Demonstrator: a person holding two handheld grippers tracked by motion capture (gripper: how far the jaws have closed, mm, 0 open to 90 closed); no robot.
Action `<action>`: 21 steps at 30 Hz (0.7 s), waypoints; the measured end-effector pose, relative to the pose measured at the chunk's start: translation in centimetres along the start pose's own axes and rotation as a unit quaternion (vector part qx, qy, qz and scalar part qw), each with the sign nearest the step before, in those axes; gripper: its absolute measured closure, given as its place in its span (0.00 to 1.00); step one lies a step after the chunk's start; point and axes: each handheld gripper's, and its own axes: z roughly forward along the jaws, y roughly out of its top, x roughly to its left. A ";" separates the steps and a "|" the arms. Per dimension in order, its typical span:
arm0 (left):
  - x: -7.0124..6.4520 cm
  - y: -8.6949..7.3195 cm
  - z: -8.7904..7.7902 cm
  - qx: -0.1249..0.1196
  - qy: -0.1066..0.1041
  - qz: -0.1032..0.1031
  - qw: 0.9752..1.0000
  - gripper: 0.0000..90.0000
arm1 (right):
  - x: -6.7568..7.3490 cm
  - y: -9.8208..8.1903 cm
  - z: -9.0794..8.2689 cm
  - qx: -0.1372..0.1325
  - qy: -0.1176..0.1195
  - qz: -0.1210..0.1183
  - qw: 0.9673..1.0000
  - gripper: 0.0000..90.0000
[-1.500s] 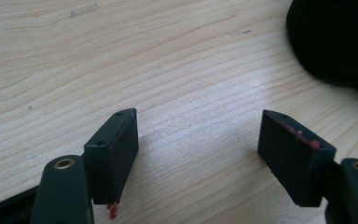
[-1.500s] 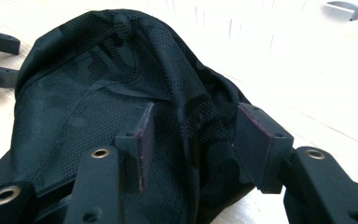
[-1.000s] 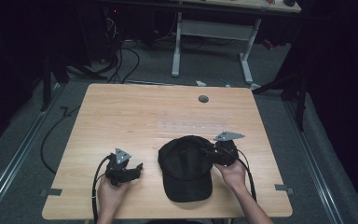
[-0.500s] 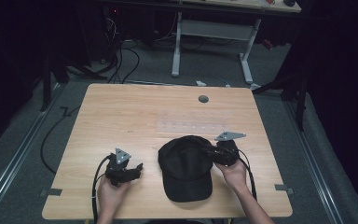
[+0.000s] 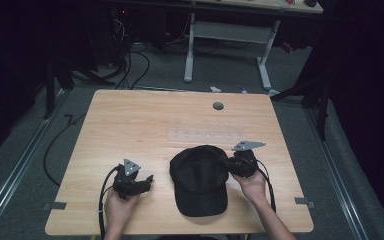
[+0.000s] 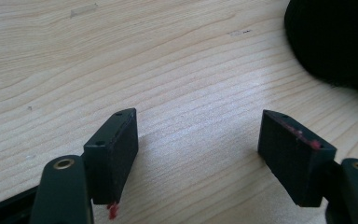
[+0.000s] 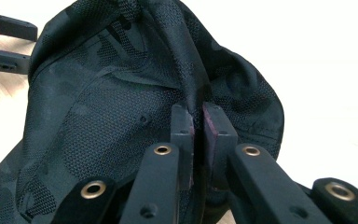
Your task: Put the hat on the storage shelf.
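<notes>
Light wood table [image 5: 145,120] is seen from the high view, with a black cap [image 5: 200,180] laid near its front edge, brim toward the person. Containers aren't really a thing here; the cap's dome is just slumped on the wood. The right gripper [image 7: 196,122] is clamped tight on a pinched fold of the cap's mesh fabric at the dome's right side, and is held low by the right hand [image 5: 252,182]. The left gripper [image 6: 200,140] is rested on the table just left of the cap, jaws spread wide with bare wood between them, and is gripped by the left hand [image 5: 117,207]. Both forearms are cut off at the bottom edge. A small grey disc [image 5: 218,106] can be seen near the far edge, too small to identify.
</notes>
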 end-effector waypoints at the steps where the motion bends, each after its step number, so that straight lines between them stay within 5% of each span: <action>1: 0.0 0.0 0.0 0.000 0.000 0.000 1.000 0.32 | 0.0 0.0 0.0 0.000 0.000 0.000 1.000 0.94; 21: 0.0 0.0 0.0 0.001 0.000 0.001 1.000 0.32 | 0.4 0.2 -1.6 -0.026 0.026 -0.012 0.999 0.96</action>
